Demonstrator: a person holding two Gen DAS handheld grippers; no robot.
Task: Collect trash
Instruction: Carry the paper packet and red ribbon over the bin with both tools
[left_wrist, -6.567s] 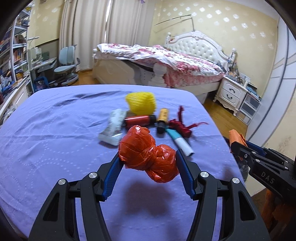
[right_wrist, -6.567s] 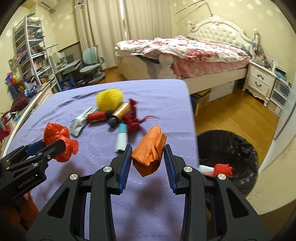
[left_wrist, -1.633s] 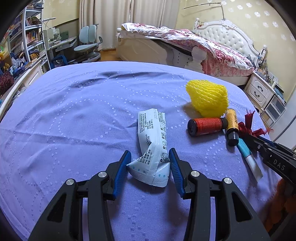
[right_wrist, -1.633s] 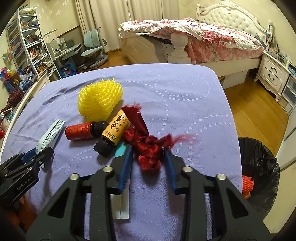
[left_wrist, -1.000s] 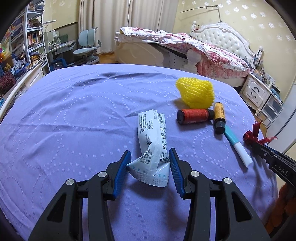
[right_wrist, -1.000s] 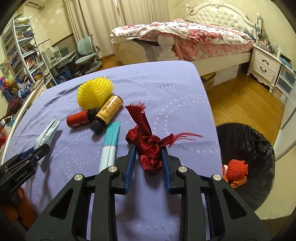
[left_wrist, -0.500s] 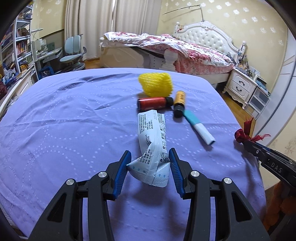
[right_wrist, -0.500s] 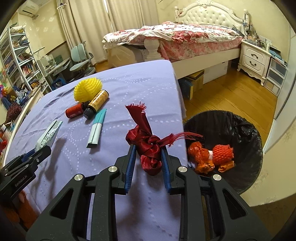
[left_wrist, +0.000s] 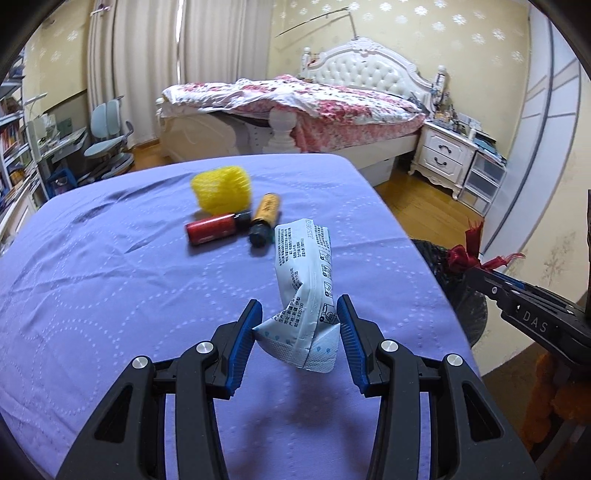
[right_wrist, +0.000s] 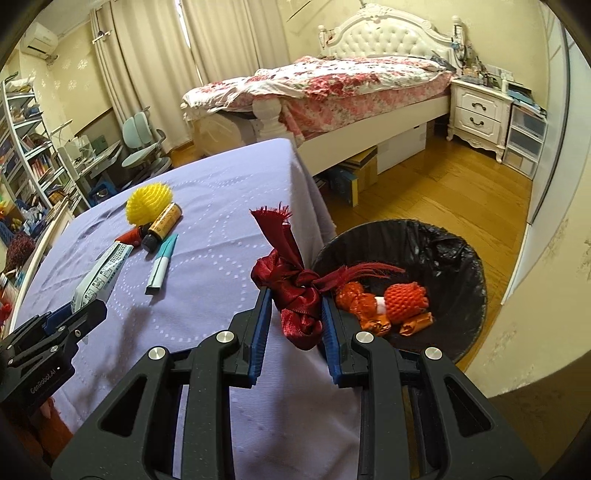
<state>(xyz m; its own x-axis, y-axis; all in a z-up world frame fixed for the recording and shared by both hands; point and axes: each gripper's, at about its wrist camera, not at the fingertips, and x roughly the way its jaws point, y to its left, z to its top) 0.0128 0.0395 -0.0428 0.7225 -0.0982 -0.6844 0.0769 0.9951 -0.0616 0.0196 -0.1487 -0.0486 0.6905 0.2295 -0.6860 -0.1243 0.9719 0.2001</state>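
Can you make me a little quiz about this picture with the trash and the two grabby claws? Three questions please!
1. What is the right gripper holding?
2. True or false: the black trash bin has nothing in it.
3. Which is pinched in the left gripper? A) yellow foam net B) white printed packet C) teal and white tube

Key:
1. A dark red ribbon, pinched between its blue pads near the table's edge, beside the bin.
2. False. Orange and red trash lies at the bottom.
3. B. The white printed packet is held up off the purple tablecloth; the yellow foam net and teal and white tube lie on the table.
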